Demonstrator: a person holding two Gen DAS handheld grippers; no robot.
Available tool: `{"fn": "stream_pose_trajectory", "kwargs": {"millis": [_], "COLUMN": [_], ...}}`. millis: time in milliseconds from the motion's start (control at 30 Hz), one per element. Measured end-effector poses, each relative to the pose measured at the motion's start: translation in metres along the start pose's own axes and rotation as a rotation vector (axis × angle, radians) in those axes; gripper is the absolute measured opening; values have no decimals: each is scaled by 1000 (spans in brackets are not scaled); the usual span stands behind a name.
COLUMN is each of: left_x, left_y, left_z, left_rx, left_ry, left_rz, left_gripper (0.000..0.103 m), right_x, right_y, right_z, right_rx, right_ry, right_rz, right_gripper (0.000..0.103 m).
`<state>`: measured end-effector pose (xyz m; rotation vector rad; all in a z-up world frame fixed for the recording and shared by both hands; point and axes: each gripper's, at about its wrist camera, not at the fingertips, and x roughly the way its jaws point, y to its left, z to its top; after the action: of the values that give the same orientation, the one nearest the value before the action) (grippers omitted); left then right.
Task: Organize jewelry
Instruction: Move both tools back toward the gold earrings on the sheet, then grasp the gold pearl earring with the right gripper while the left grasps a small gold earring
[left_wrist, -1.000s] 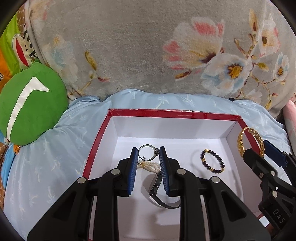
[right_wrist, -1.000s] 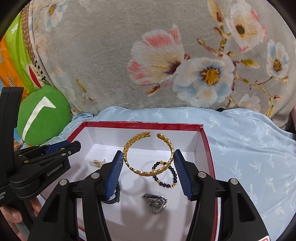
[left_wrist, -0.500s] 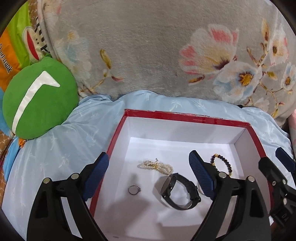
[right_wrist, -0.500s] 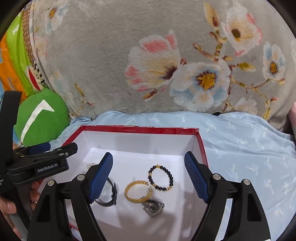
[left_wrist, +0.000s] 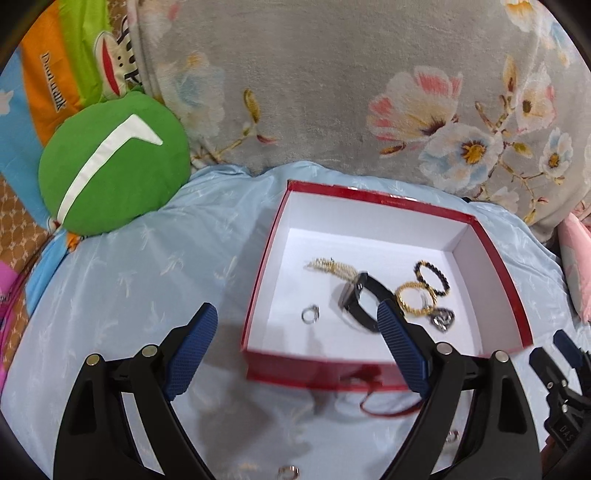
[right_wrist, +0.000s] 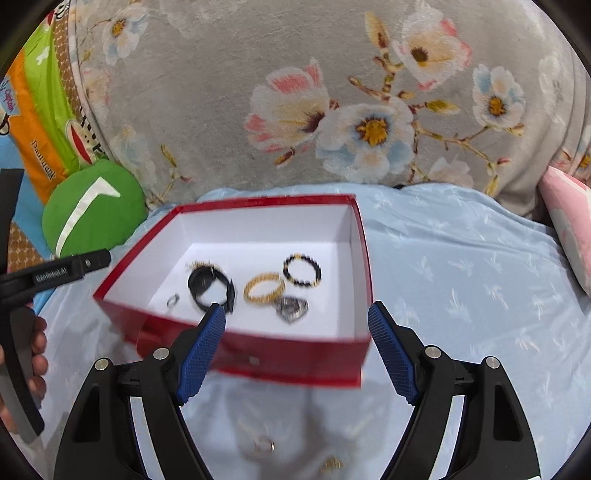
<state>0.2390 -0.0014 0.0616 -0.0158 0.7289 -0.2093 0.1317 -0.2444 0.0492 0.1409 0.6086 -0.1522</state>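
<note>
A red box (left_wrist: 495, 251) with a white inside sits on the blue sheet; it also shows in the right wrist view (right_wrist: 295, 365). In it lie a silver ring (left_wrist: 309, 314), a pearl bracelet (left_wrist: 332, 266), a black watch (left_wrist: 360, 301), a gold bangle (left_wrist: 415, 301), a black bead bracelet (left_wrist: 432, 277) and a silver pendant (left_wrist: 443, 318). My left gripper (left_wrist: 295, 354) is open and empty over the box's near left corner. My right gripper (right_wrist: 295, 350) is open and empty at the box's near wall. Small rings (right_wrist: 264, 445) lie on the sheet in front of the box.
A green round cushion (left_wrist: 110, 170) lies at the left. A grey floral blanket (left_wrist: 369, 92) rises behind the box. A pink pillow (right_wrist: 569, 221) is at the right. A red cord (left_wrist: 384, 408) lies on the sheet (left_wrist: 129, 277) by the box's front.
The left gripper opened and dropped the silver ring into the box; the right gripper opened and dropped the gold bangle. Both grippers have drawn back toward me and out of the box.
</note>
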Motion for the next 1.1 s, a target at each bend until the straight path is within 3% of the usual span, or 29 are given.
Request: {"fn": "stream_pose_trajectory", "kwargs": {"millis": [333, 600, 1100], "left_x": [-12, -6, -6], "left_y": [13, 25, 34], "left_z": [-82, -134, -152], "left_rx": [-26, -40, -59], "left_ry": [135, 244, 279], "left_rz": [-26, -12, -28], "left_gripper": [88, 88, 88], "right_x": [-27, -25, -14], "right_y": [-20, -28, -25], "right_z": [-74, -111, -123], "right_rx": [47, 78, 95], "right_ry": [115, 193, 213], "right_rz": [-54, -70, -55], "right_gripper": [78, 78, 74]}}
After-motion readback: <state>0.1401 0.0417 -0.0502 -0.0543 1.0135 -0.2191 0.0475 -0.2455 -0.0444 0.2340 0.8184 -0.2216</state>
